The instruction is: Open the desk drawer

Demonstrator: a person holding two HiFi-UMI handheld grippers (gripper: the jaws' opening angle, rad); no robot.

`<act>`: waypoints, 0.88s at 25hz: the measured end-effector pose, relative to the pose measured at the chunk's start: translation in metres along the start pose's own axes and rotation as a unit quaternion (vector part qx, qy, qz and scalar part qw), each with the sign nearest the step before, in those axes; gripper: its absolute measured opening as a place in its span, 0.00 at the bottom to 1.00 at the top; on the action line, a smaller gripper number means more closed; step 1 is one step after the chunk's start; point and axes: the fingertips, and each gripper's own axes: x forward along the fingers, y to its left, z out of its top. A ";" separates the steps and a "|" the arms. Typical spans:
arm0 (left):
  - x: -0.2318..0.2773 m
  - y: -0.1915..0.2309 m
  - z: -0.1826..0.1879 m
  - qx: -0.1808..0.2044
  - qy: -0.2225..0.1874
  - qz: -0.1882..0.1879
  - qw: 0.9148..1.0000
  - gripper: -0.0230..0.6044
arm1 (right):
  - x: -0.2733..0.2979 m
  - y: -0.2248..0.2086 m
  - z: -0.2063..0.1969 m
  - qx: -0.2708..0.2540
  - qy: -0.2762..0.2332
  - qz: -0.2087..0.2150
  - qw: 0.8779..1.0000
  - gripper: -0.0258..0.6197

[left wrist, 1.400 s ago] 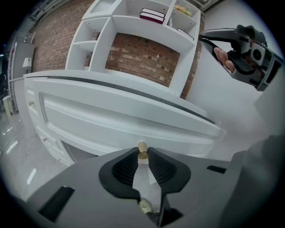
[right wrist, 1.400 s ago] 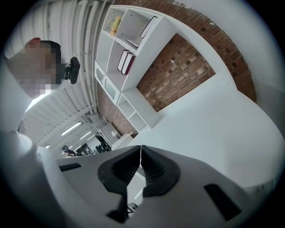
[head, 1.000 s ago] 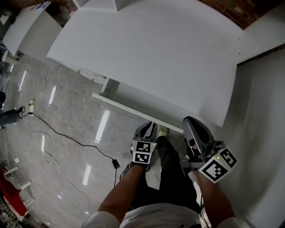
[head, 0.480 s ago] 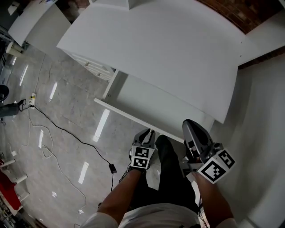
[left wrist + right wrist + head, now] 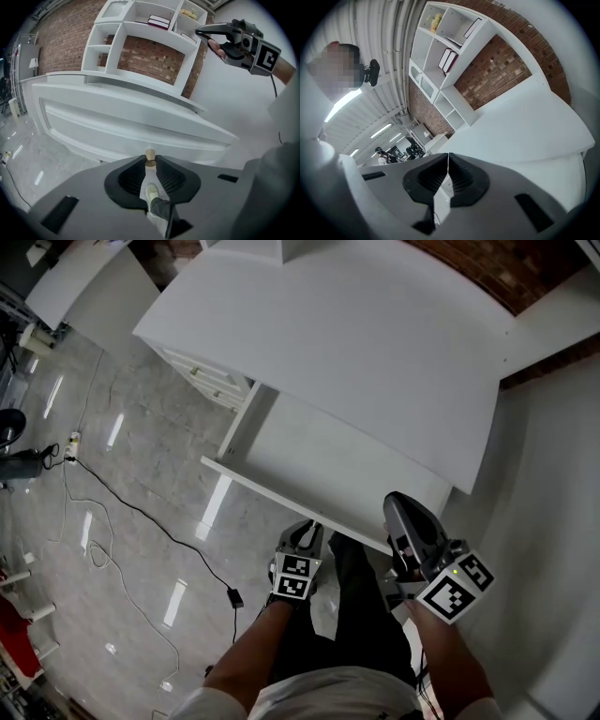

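Note:
The white desk [image 5: 356, 343] fills the upper head view, and its drawer [image 5: 319, 460] stands pulled out below the front edge with a bare white inside. My left gripper [image 5: 312, 529] is at the middle of the drawer front [image 5: 117, 126], shut on the small beige knob [image 5: 150, 156], which sits pinched between the ribbed pads in the left gripper view. To the right, my right gripper [image 5: 396, 502] hangs beside the drawer's right end; its jaws are shut with nothing in them [image 5: 448, 158]. It also shows high up [image 5: 206, 33] in the left gripper view.
A low white cabinet [image 5: 208, 379] with small drawers stands under the desk's left end. A black cable [image 5: 141, 521] snakes over the glossy grey floor. White shelving [image 5: 150, 23] hangs on the brick wall behind the desk. A white wall [image 5: 553, 521] closes off the right side.
The drawer has slid farther out from under the desk, with the left gripper still on its knob and drawn back toward me. The right gripper has shifted only a little.

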 end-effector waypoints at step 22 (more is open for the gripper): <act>-0.074 -0.005 0.006 0.017 0.025 -0.028 0.999 0.11 | 0.003 0.051 0.003 -0.011 -0.002 0.019 1.000 0.07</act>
